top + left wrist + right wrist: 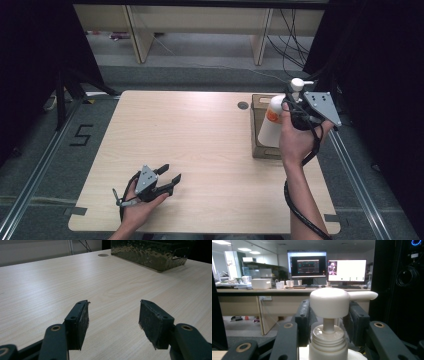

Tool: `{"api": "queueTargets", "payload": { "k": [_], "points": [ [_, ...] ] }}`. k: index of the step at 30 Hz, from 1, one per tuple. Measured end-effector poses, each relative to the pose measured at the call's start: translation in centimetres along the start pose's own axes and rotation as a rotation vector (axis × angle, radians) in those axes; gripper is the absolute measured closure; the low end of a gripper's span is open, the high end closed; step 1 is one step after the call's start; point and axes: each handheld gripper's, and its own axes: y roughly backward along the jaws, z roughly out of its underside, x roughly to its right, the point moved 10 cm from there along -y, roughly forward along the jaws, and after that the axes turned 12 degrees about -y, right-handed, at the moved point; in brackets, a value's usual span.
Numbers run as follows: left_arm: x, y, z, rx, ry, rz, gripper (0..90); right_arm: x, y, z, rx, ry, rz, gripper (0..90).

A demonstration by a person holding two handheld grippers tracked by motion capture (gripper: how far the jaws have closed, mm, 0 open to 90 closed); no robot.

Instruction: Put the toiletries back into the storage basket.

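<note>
1. Where the high view looks down on the pale wooden table (200, 150), the right gripper (292, 107) is raised over the table's far right corner, its jaws closed on the neck of a white pump bottle (272, 125) with an orange label. The bottle hangs tilted above a brown cardboard box (260, 145) that stands at the table's right edge. A round grommet (243, 105) sits in the tabletop just left of the box.
2. Also in the high view, the left gripper (169, 175) is held by the left hand (137, 205) near the table's front left, well apart from the box, jaws spread wide with nothing between them. A black cable (300, 210) trails along the right forearm.
3. As the left gripper view shows, the left gripper (113, 315) hovers low over bare wood, its two black pads (81, 322) wide apart and empty. The box (150, 252) appears at the far upper right, the grommet (103, 255) just left of it.
4. As the right gripper view shows, the right gripper (328, 322) clamps the pump bottle (329, 340) at its ribbed collar, one jaw on each side, with the white pump head (329, 301) rising above and its spout pointing right. Behind are a desk (262, 291) with two lit monitors (307, 265) and a white container (260, 283).
</note>
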Motion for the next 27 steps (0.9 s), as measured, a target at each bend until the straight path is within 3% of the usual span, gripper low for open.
{"api": "queueTargets", "payload": {
  "k": [19,21,27],
  "points": [
    [0.0,0.0,0.0,0.008,0.007,0.004,40.1,0.2,-0.9,1.2,-0.033,-0.018,0.008,60.6],
    [0.0,0.0,0.0,0.003,0.005,0.002,40.1,0.3,-1.0,1.2,-0.026,0.0,0.009,60.6],
    [0.0,-0.1,-0.1,0.013,0.008,0.007,40.0,0.4,-1.2,1.5,-0.032,-0.003,0.007,60.6]
  ]
}}
